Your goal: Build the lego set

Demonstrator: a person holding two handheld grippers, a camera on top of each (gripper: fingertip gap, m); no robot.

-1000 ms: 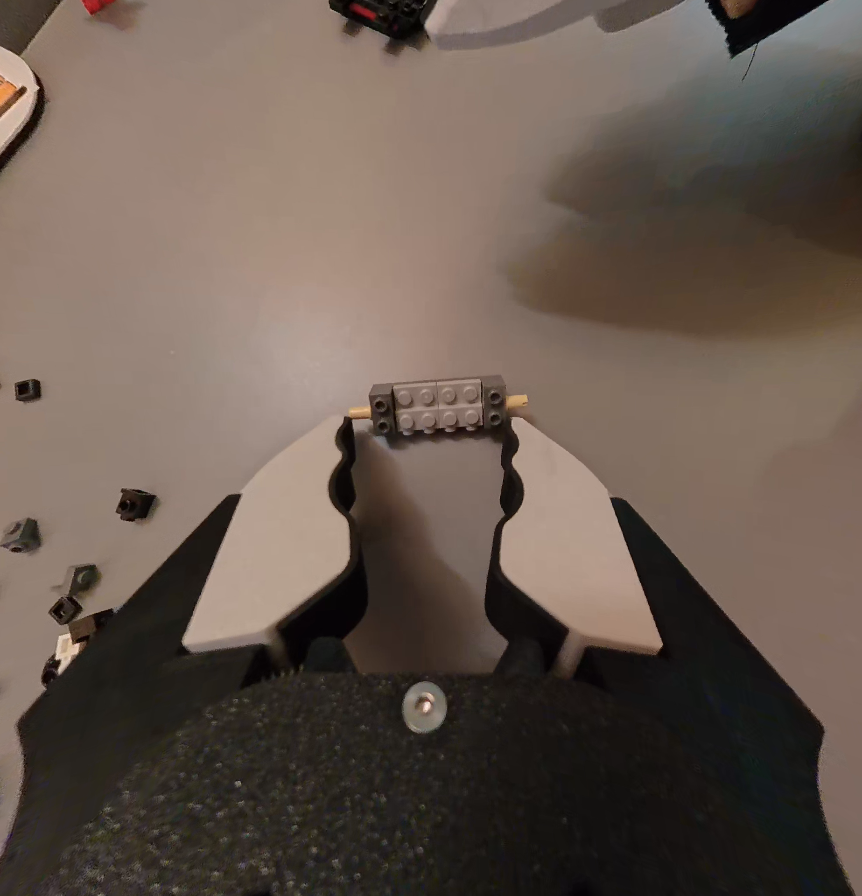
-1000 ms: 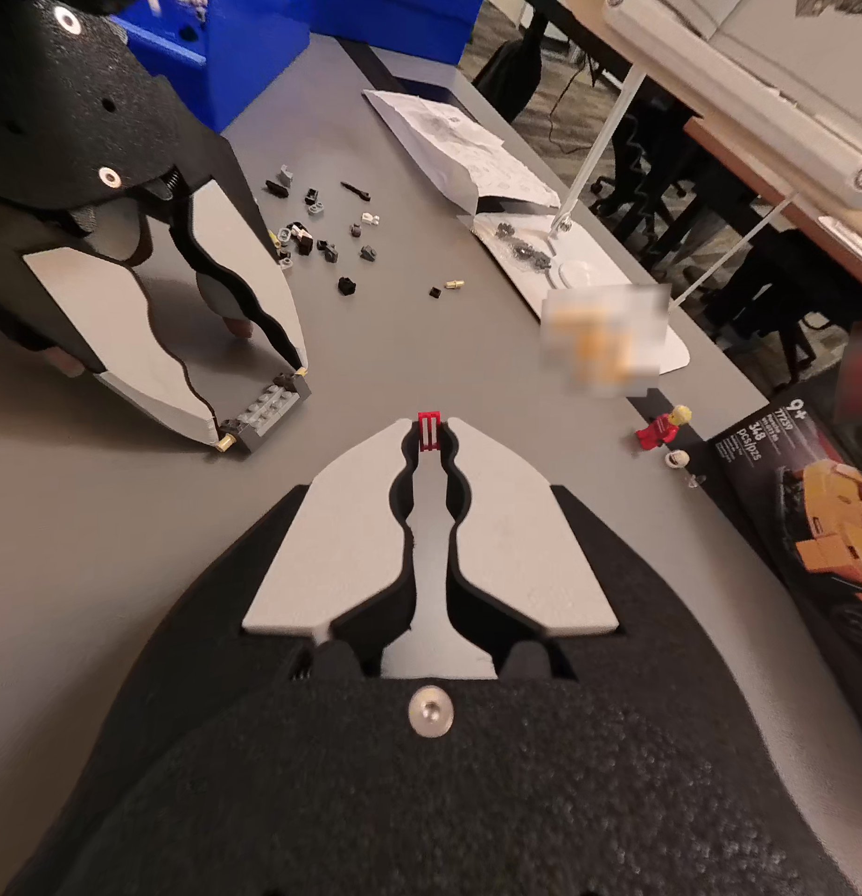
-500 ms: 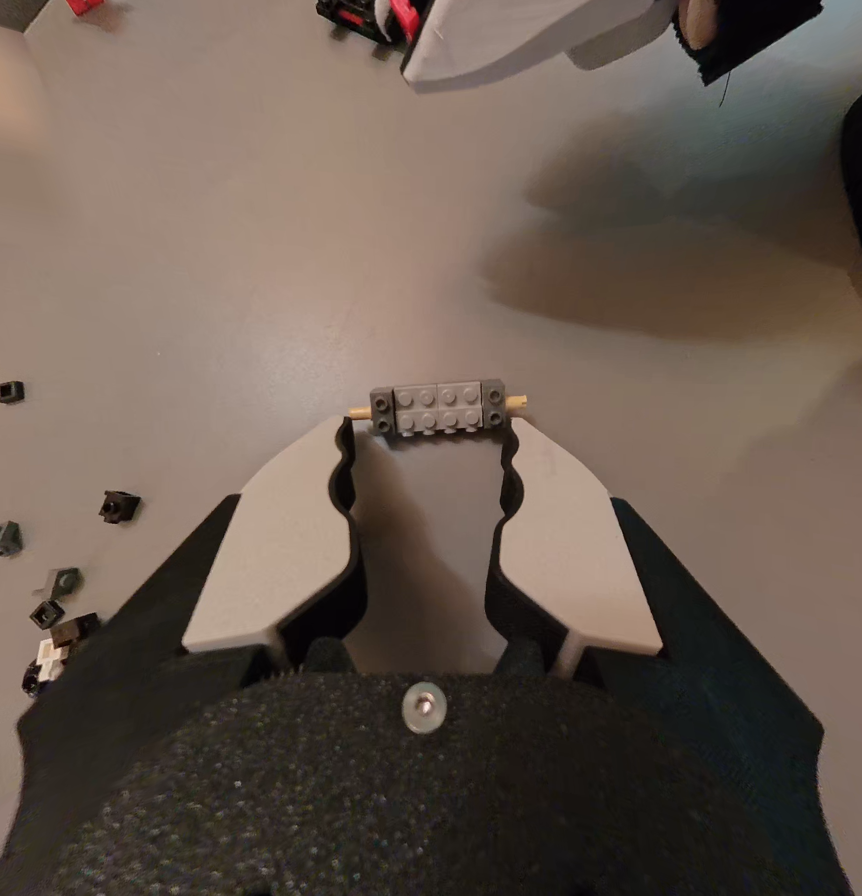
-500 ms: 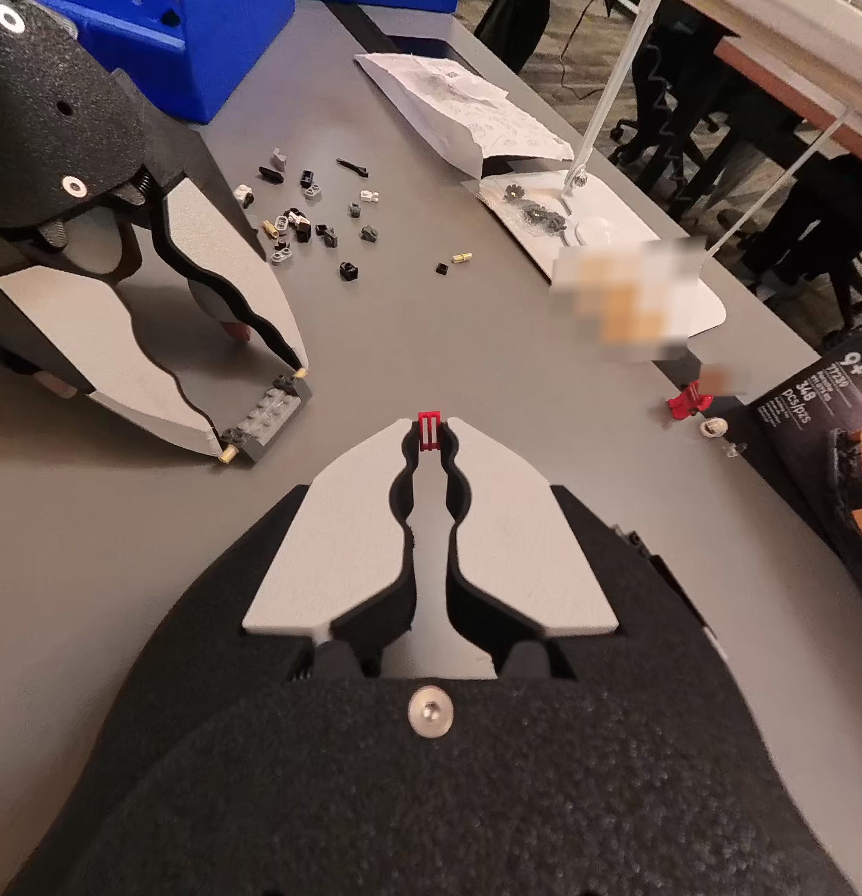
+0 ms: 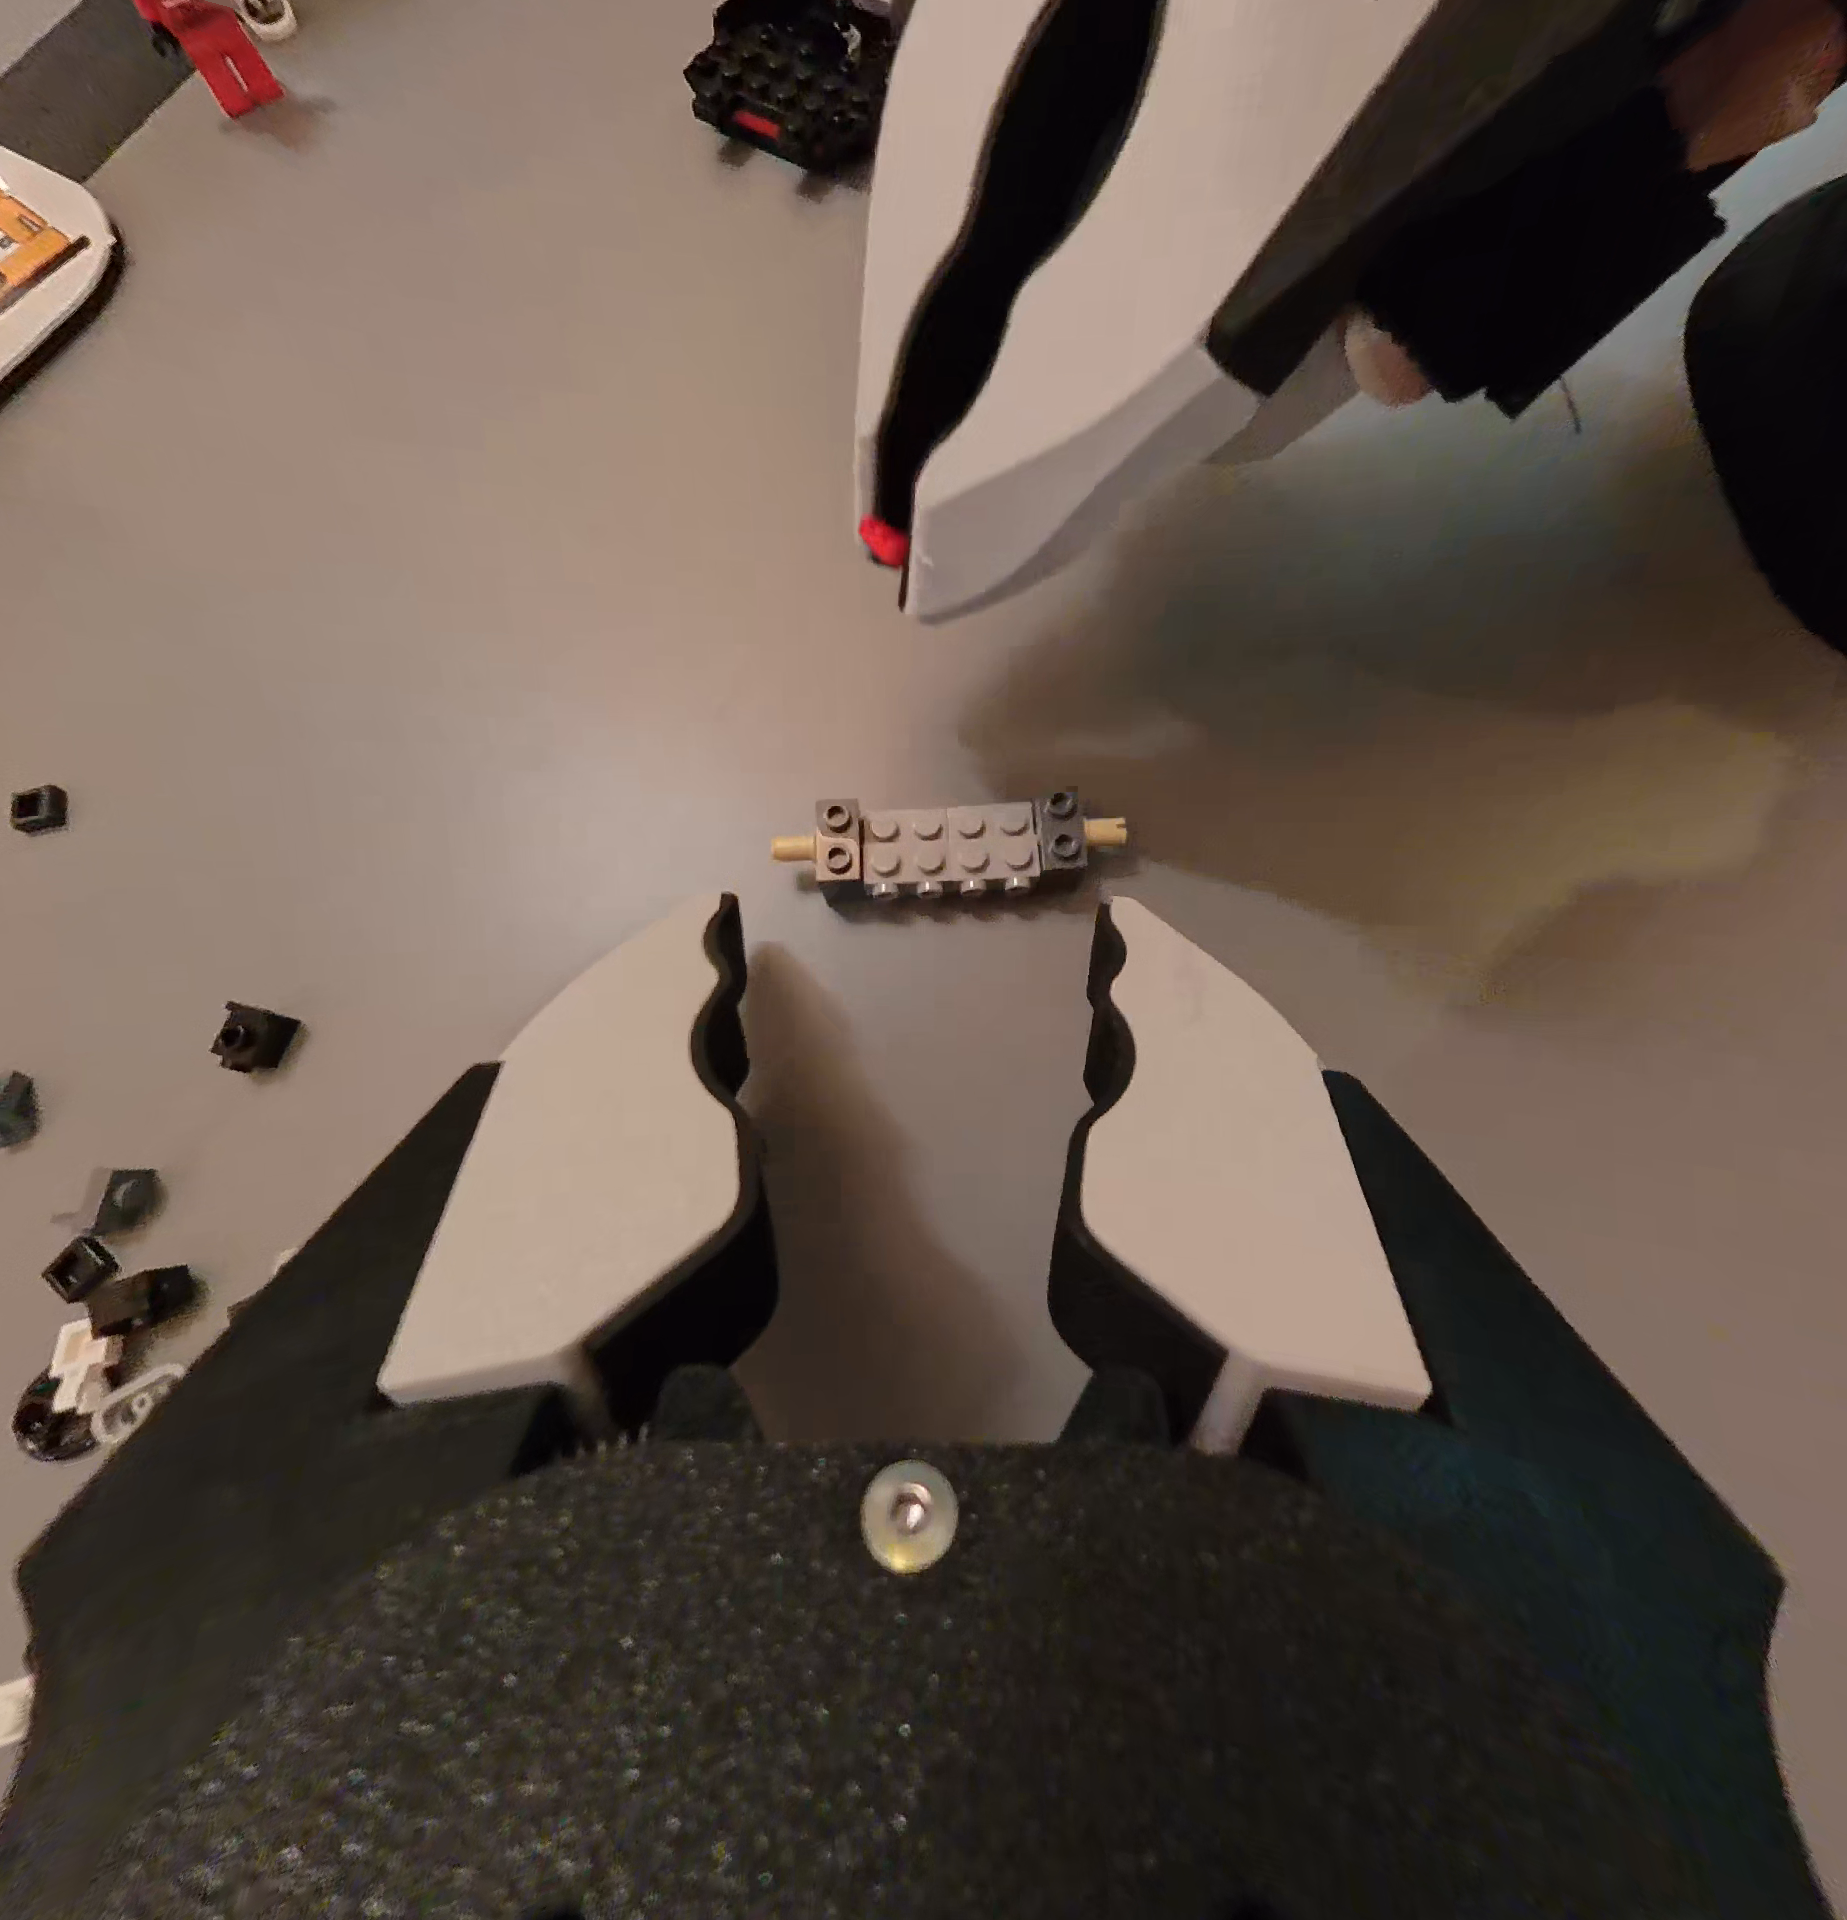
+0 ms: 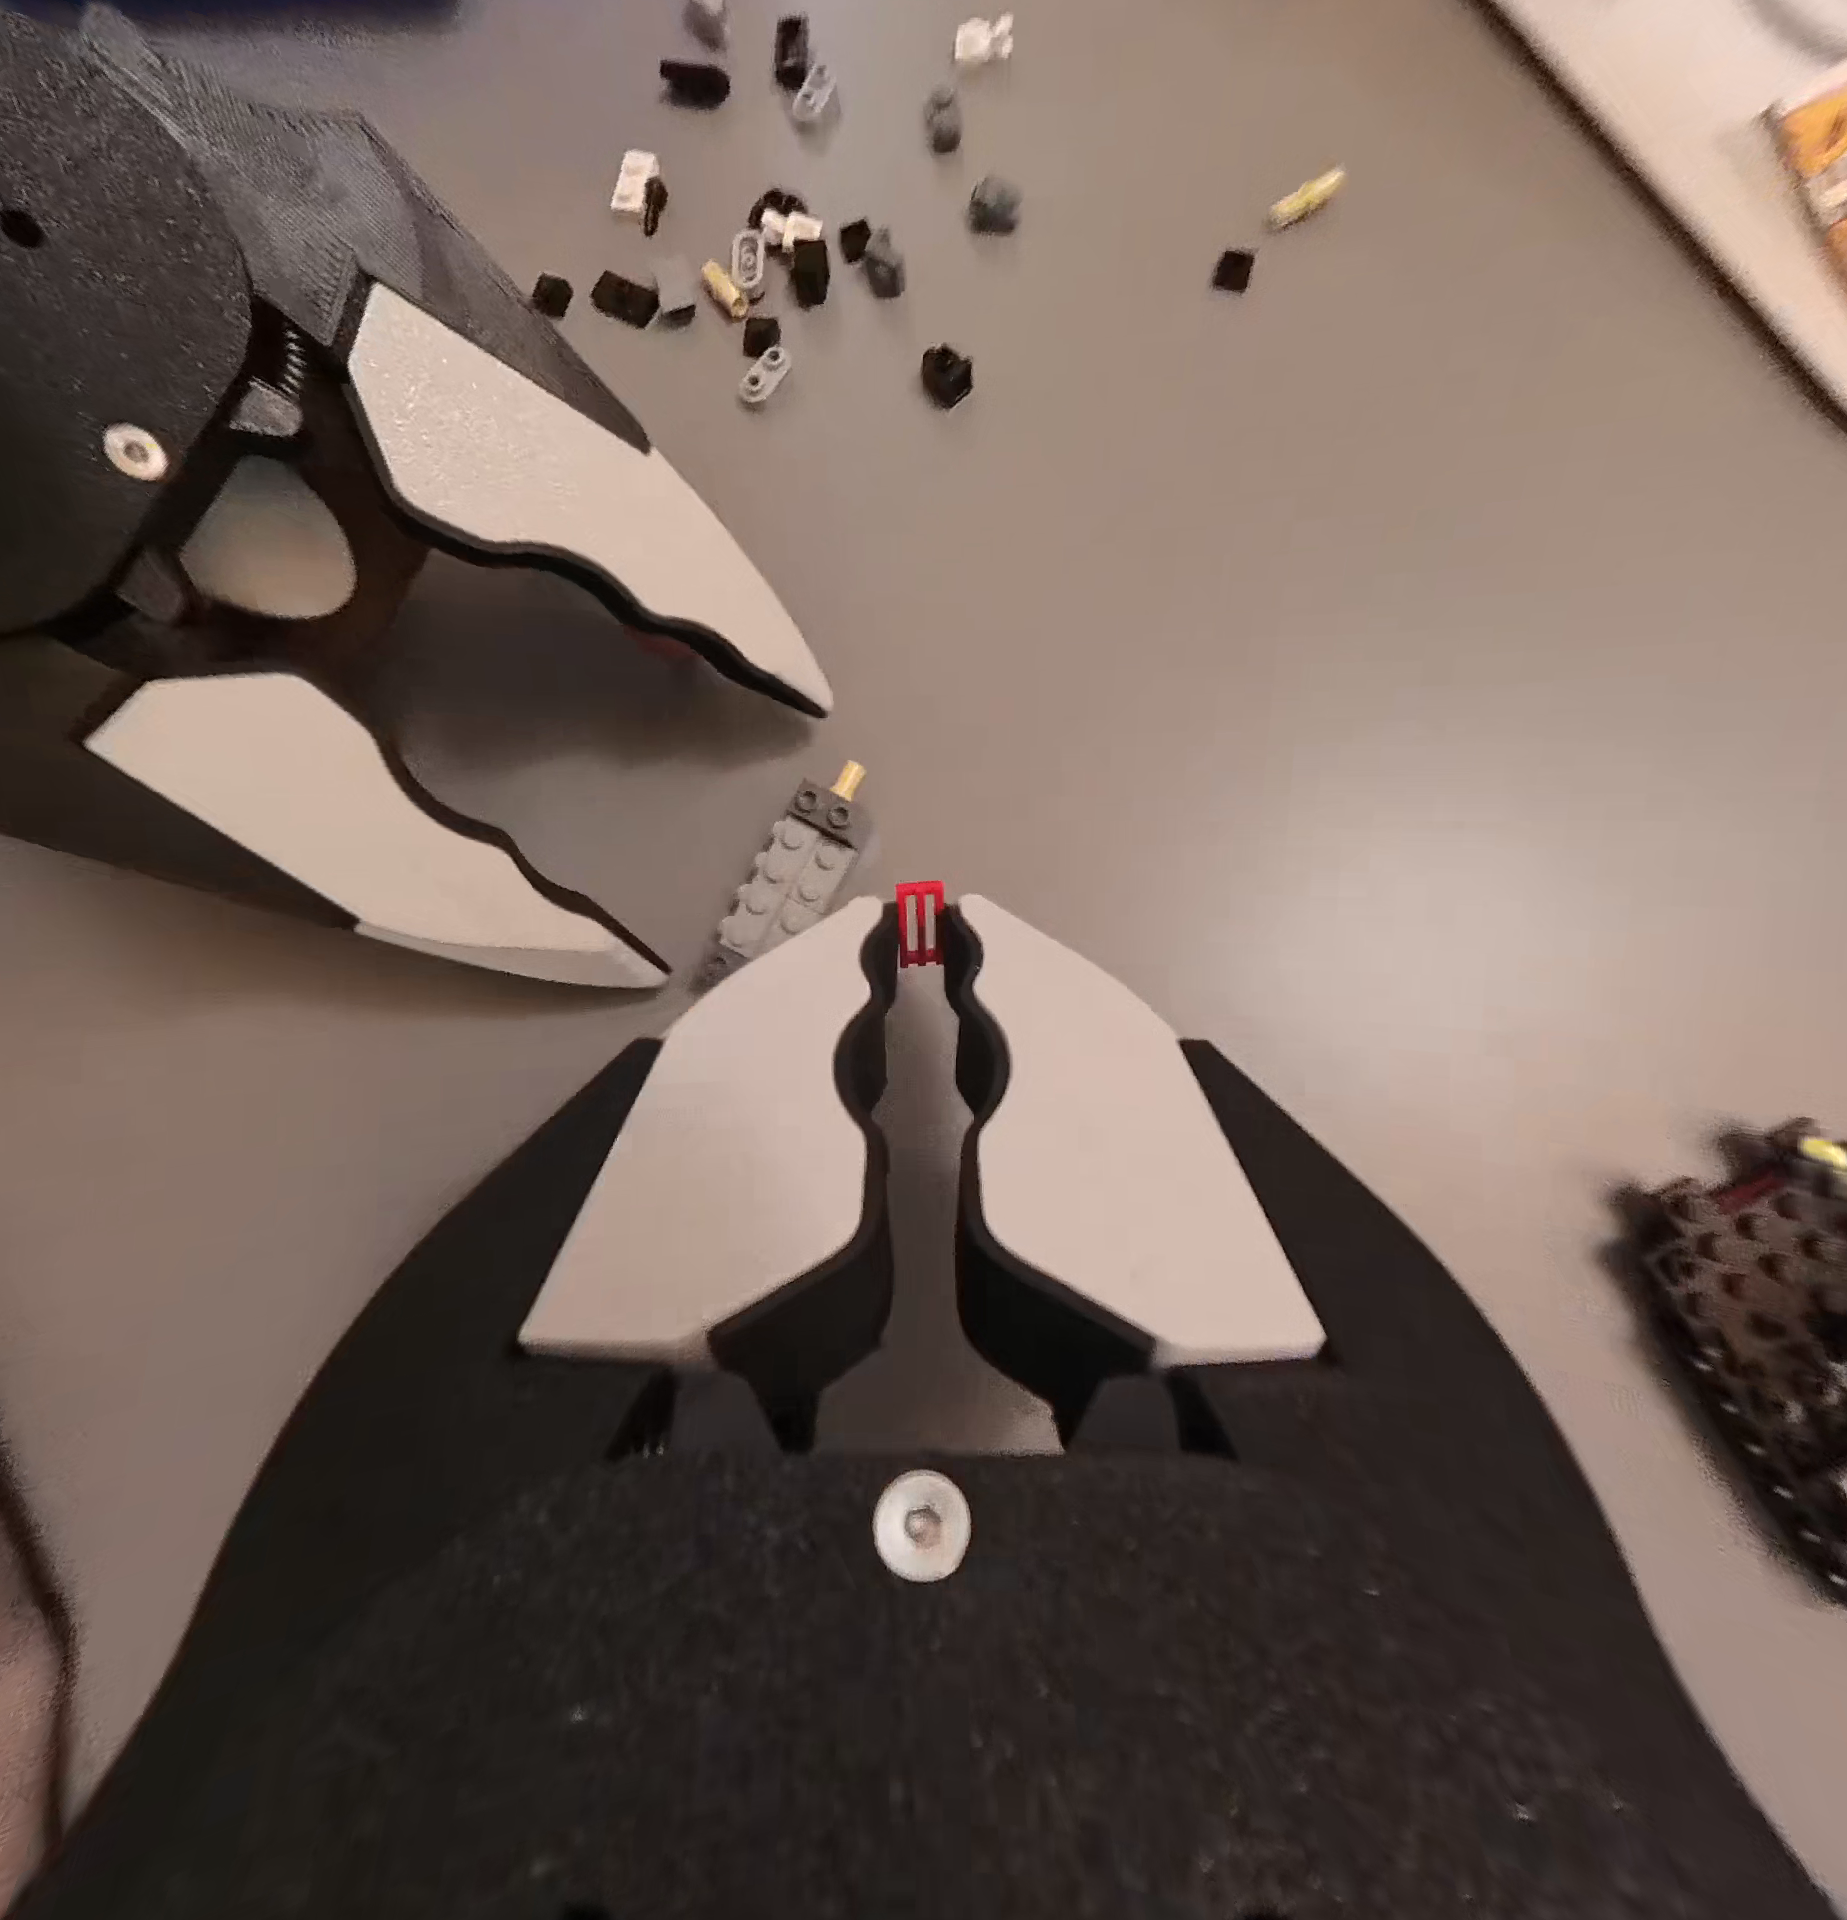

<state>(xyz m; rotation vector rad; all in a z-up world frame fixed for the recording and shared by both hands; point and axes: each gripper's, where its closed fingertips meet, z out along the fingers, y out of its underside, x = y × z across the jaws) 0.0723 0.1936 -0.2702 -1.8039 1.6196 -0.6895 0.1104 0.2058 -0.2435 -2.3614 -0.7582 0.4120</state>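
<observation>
Left tool [image 5: 914, 909] has let go: jaws now apart, the grey axle block [image 5: 948, 847] lying free on the bench [image 5: 483, 520] at frame centre. Right tool [image 6: 921, 906], clamped on a red piece [image 6: 919, 923], has closed in; fitting appears next.

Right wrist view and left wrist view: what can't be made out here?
- Small red grille piece: both views show only the end past the right gripper's tips; the fingers hide the rest.
- Grey studded brick assembly with tan pegs: right wrist view, near end behind a finger.
- Black studded build: right wrist view, blurred and cut by the edge.
- Scattered small black and grey pieces: blurred, shapes unclear.
</observation>
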